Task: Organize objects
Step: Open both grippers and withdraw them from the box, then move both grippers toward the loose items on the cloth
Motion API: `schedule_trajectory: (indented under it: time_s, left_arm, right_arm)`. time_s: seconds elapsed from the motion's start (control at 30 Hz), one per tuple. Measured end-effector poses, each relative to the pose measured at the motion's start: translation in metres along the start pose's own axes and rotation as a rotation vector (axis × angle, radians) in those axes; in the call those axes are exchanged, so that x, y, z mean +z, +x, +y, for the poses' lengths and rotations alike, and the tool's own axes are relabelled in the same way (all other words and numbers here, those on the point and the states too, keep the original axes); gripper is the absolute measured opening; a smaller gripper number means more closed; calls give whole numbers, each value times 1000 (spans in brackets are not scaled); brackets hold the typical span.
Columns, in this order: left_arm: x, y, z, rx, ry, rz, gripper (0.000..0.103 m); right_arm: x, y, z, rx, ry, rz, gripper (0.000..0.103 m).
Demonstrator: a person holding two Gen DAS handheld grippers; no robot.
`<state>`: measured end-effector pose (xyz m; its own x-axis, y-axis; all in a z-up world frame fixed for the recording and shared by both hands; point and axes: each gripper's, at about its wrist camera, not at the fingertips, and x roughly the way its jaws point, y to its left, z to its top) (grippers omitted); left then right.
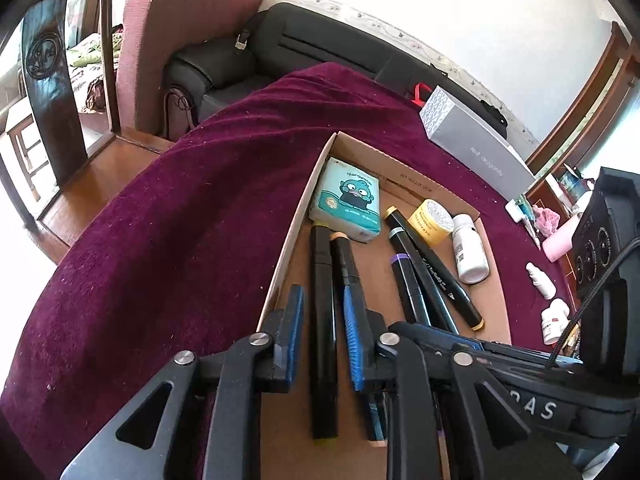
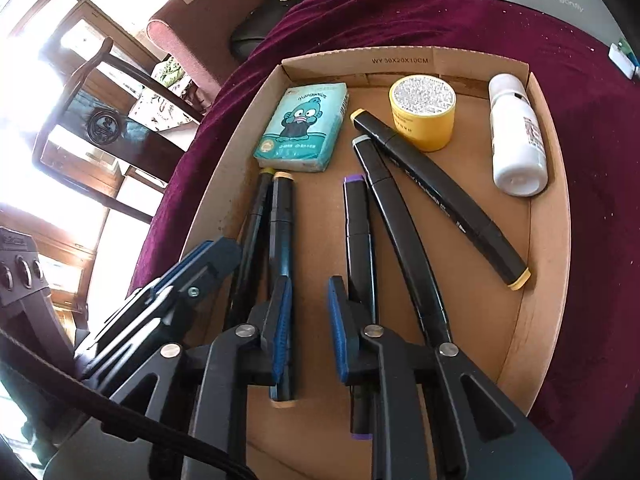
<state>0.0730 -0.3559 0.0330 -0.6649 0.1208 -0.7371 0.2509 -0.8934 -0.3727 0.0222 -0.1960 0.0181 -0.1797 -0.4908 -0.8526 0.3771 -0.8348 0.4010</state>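
— While the markers lie in that cardboard tray (image 2: 548,184), which one is in play?

— I'd say the black marker (image 1: 323,300) nearest the tray's left wall. It lies flat on the tray floor, its long axis running straight away from the left gripper (image 1: 320,332), in line with the fingers. A second, tan-capped marker (image 1: 345,256) lies just beside it, almost parallel.

— Is the left gripper holding it?

— No. The jaws are spread a little, one blue pad on each side of the barrel, with a sliver of gap showing. The marker sits between them, resting on the cardboard.

— And the other hand?

— The right gripper (image 2: 308,320) hangs low over the tray too, its jaws slightly apart with bare cardboard between them. The tan-capped marker passes under its left finger, the purple-capped marker (image 2: 358,232) under its right one. It holds nothing.

— So which hand is nearer?

— The left, plainly; it already straddles the barrel. My guess is it only needs to close or lift away.

— What else is in there?

— Farther up the tray: a teal tissue pack (image 2: 302,128), a yellow tub (image 2: 424,114), a white bottle (image 2: 518,136), and two more markers lying slantwise. The tray sits on a maroon cloth (image 1: 160,220), with a grey box (image 1: 476,144) beyond.
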Motion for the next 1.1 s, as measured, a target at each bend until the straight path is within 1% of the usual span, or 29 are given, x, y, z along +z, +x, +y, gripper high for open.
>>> schedule_trajectory:
  time_s: [0.03, 0.1, 0.17, 0.27, 0.33, 0.4, 0.47, 0.63, 0.77, 0.83, 0.93, 1.1]
  left_arm:
    - [-1, -2, 0, 2, -2, -2, 21]
    - [-3, -9, -3, 7, -1, -13, 27]
    - [-5, -14, -7, 10, -5, -22, 29]
    - [-7, -24, -17, 8, 4, -41, 30]
    - [-8, -30, -27, 11, 29, -56, 32]
    - [-10, -37, -41, 12, 65, -71, 41]
    - [-13, -43, -57, 11, 108, -81, 46]
    - [-24, -53, -99, -8, 217, -81, 47]
    - [-35, -52, -134, -31, 295, -56, 48]
    - [-42, -50, -153, -48, 333, -34, 48]
    - [-52, -42, -176, -63, 374, 5, 48]
    - [-74, -21, -214, -94, 431, 94, 48]
  right_arm:
    - [0, -1, 0, -1, 2, -6, 18]
    - [-2, -5, 0, -1, 0, -22, 18]
    - [-4, -11, 0, -4, -9, -46, 19]
    - [-8, -24, -1, -17, -19, -88, 27]
    - [-12, -32, -4, -18, -11, -113, 34]
    - [-16, -42, -12, -13, 6, -138, 36]
    - [-21, -53, -23, -3, 29, -162, 37]
    - [-29, -82, -49, -2, 74, -230, 42]
    - [-40, -111, -73, -16, 110, -302, 47]
    - [-46, -124, -86, -23, 122, -331, 51]
    - [-59, -147, -110, -39, 149, -381, 51]
    - [-82, -183, -165, -63, 229, -454, 52]
